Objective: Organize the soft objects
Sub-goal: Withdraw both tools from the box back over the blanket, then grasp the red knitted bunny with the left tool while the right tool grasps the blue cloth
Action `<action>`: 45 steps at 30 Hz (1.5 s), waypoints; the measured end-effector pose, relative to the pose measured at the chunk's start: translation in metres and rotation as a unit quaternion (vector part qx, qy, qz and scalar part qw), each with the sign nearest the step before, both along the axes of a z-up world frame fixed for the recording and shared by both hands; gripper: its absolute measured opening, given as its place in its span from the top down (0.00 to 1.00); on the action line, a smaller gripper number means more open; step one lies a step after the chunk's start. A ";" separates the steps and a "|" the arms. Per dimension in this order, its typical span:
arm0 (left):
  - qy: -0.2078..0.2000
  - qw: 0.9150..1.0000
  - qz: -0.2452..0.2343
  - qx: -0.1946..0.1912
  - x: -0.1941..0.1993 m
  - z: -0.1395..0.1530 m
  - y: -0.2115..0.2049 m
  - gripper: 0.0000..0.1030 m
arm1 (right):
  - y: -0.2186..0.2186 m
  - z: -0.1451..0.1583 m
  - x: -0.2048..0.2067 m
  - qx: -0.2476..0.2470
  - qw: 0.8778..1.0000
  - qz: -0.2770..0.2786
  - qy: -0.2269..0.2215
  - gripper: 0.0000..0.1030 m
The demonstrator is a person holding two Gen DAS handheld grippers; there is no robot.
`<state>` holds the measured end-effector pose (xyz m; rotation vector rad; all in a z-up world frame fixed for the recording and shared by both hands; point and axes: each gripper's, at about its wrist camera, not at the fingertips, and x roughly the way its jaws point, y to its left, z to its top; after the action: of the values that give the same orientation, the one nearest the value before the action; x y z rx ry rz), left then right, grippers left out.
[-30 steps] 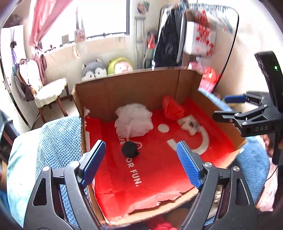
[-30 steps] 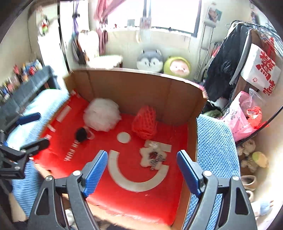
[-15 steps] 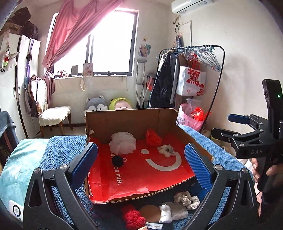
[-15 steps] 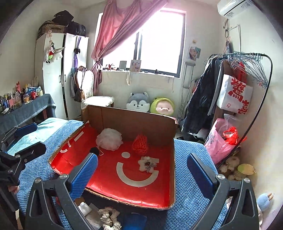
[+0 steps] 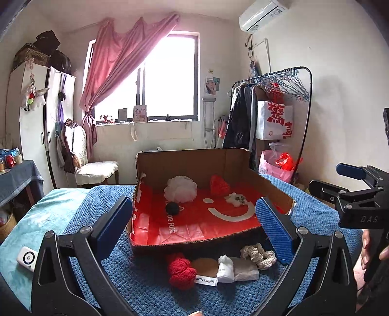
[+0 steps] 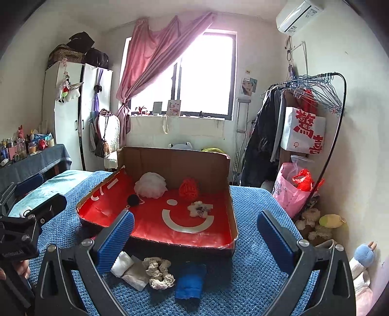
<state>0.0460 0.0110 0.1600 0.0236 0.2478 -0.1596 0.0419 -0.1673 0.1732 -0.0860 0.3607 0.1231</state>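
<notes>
Your left tongs (image 5: 194, 218) and right tongs (image 6: 194, 231) both stand spread wide with nothing pinched between them. Just ahead of both, the open box (image 5: 192, 160) sits on the blue blanket (image 6: 255, 274). Between the tongs and the box lie a red fuzzy piece (image 5: 181, 269), a cream crocheted piece (image 6: 159, 272) and a blue cloth (image 6: 189, 283).

I see small bedroom, pale walls. Window (image 5: 167, 77) in far wall blown out bright, pink curtain (image 5: 116, 65) gathered and tied at left. Air conditioner (image 5: 261, 14) high on right near ceiling. White wardrobe (image 5: 36, 121) at left, dark bags (image 5: 46, 48) piled on top. White-cushioned chair (image 5: 97, 167) under window. Clothes rack (image 5: 272, 107) at right with dark coats and blue hangers. I see bed under blue waffle blanket (image 5: 109, 201); dark-clothed side table (image 6: 36, 160) at left, crowded with bottles.
</notes>
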 end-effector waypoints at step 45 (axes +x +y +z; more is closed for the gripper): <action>0.120 0.992 0.031 -0.024 -0.016 -0.114 0.005 0.00 | -0.009 -0.138 -0.042 0.037 0.997 -0.047 0.049 0.00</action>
<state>0.0299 0.0157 0.0457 -0.0516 0.4834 -0.1065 0.0001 -0.1763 0.0348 0.0102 0.4576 0.0480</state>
